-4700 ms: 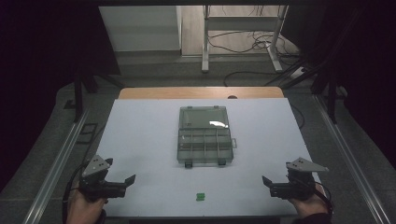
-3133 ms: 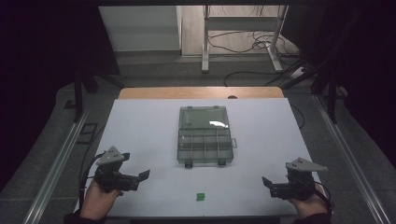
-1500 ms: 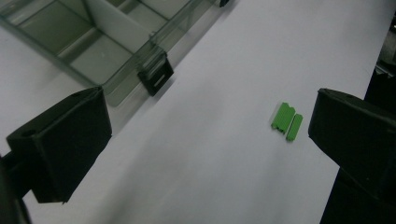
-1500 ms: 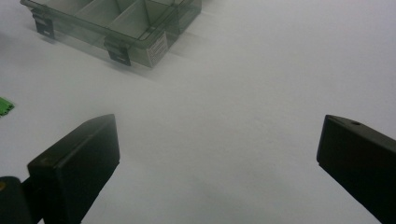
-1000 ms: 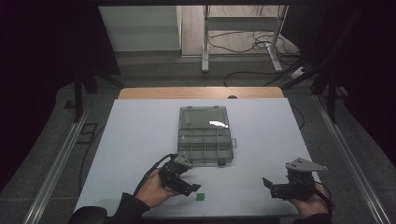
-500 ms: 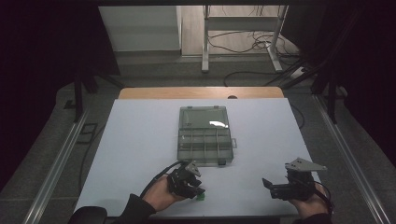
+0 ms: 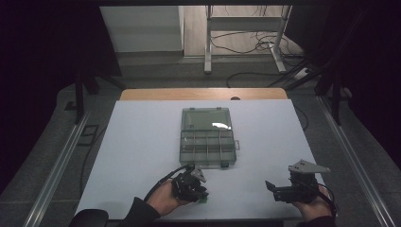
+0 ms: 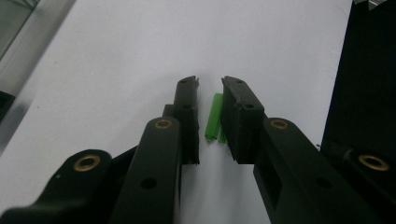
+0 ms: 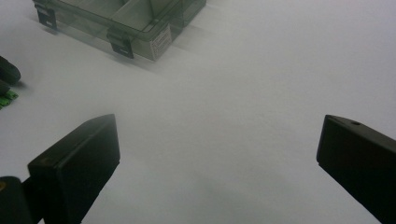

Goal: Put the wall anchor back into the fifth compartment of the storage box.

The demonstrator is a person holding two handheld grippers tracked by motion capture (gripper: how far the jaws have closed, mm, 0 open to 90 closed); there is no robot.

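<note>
A small green piece [image 8: 215, 116] lies on the white table [image 7: 137, 142] near the front edge. My left gripper [image 8: 209, 84] stands over it with its jaws a little apart, one on each side. The piece sits close against the right-hand jaw, with a gap to the other. From above, the left gripper [image 7: 200, 196] covers most of the green piece [image 7: 203, 200]. The right gripper [image 7: 276, 191] rests at the front right, jaws wide apart and empty [image 9: 219, 140]. The green piece [image 9: 6, 99] shows at that view's left edge.
A clear plastic compartment box [image 7: 207, 137] lies shut in the middle of the table, its latches [image 9: 120, 45] facing the person. A wooden strip [image 7: 203, 93] borders the far edge. Metal rails [image 7: 56, 165] run along both sides, and cables lie on the floor behind.
The left gripper has travelled from the front left corner rightward to the green piece and now straddles it. The right gripper has stayed where it was.
</note>
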